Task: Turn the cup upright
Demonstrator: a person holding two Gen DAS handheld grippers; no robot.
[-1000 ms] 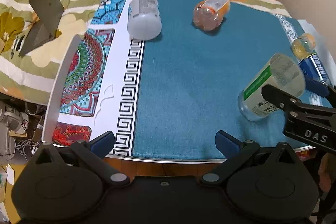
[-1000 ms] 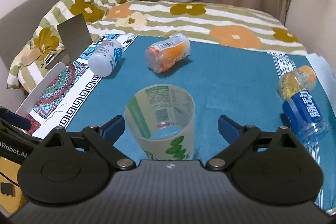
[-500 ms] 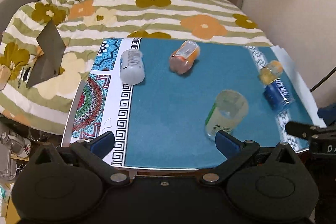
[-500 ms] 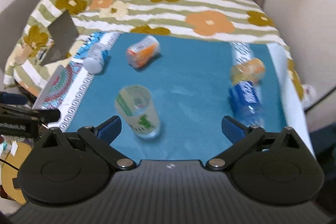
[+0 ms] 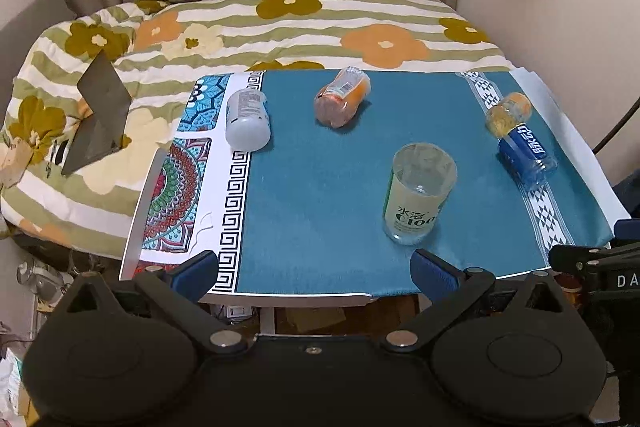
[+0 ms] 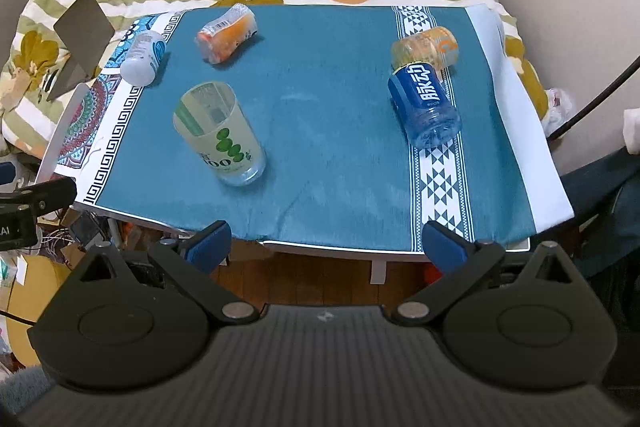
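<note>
A clear cup with a green and white label point(image 5: 418, 195) stands upright, mouth up, on the teal cloth near the table's front edge; it also shows in the right wrist view point(image 6: 219, 139). My left gripper point(image 5: 316, 269) is open and empty, held back off the front edge, the cup just beyond its right finger. My right gripper point(image 6: 328, 241) is open and empty, also behind the front edge, with the cup ahead to its left.
Lying on the cloth: a white bottle point(image 5: 247, 119) at the left, an orange bottle point(image 5: 342, 97) at the back, an amber bottle point(image 5: 508, 113) and a blue-labelled bottle point(image 5: 526, 155) at the right. A flowered bed point(image 5: 280, 19) lies beyond the table.
Both grippers have pulled back and up from the table. The right gripper, which had the cup between its open fingers, has left it standing upright.
</note>
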